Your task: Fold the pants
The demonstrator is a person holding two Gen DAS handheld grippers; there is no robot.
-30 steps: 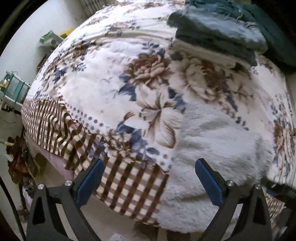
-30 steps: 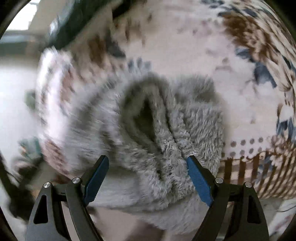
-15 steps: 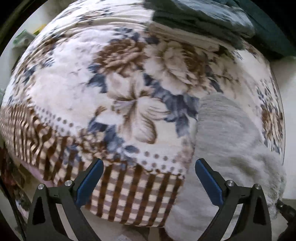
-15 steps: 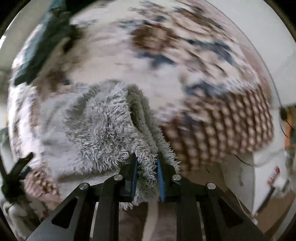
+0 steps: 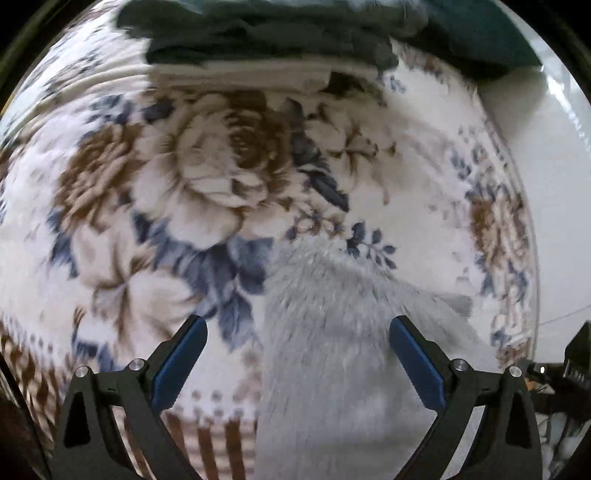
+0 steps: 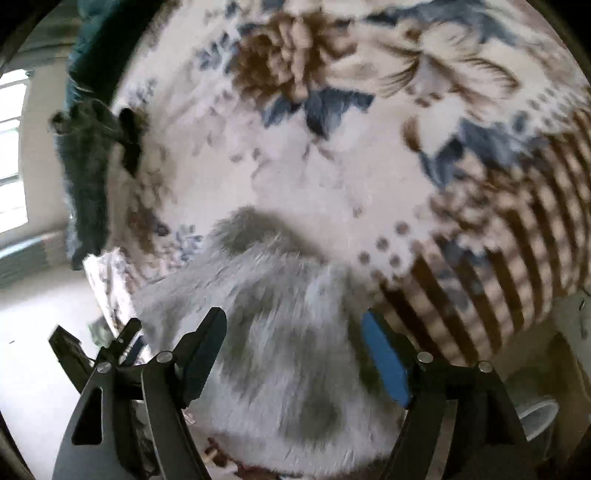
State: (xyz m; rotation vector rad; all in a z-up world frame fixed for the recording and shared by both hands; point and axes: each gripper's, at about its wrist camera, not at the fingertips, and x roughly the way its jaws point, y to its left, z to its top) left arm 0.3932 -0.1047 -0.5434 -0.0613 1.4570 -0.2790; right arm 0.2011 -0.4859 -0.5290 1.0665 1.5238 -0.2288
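Fluffy grey pants [image 5: 340, 332] lie on a floral blanket [image 5: 207, 173] near the bed's front edge. In the left wrist view my left gripper [image 5: 298, 352] is open, its right finger over the pants and its left over the blanket. In the right wrist view the grey pants [image 6: 280, 332] fill the lower middle, folded into a thick bundle. My right gripper [image 6: 293, 349] is open just above them, holding nothing. The left gripper's black frame [image 6: 96, 350] shows at the lower left of that view.
A stack of folded dark blue-green clothes [image 5: 266, 33] sits at the far side of the bed; it also shows in the right wrist view [image 6: 88, 155]. The blanket's brown checked border [image 6: 517, 258] hangs over the bed edge. A white wall [image 5: 554, 184] is to the right.
My right gripper was shut on the pants' edge half a second ago and has now opened and let go. My left gripper moved right and forward over the pants, staying open.
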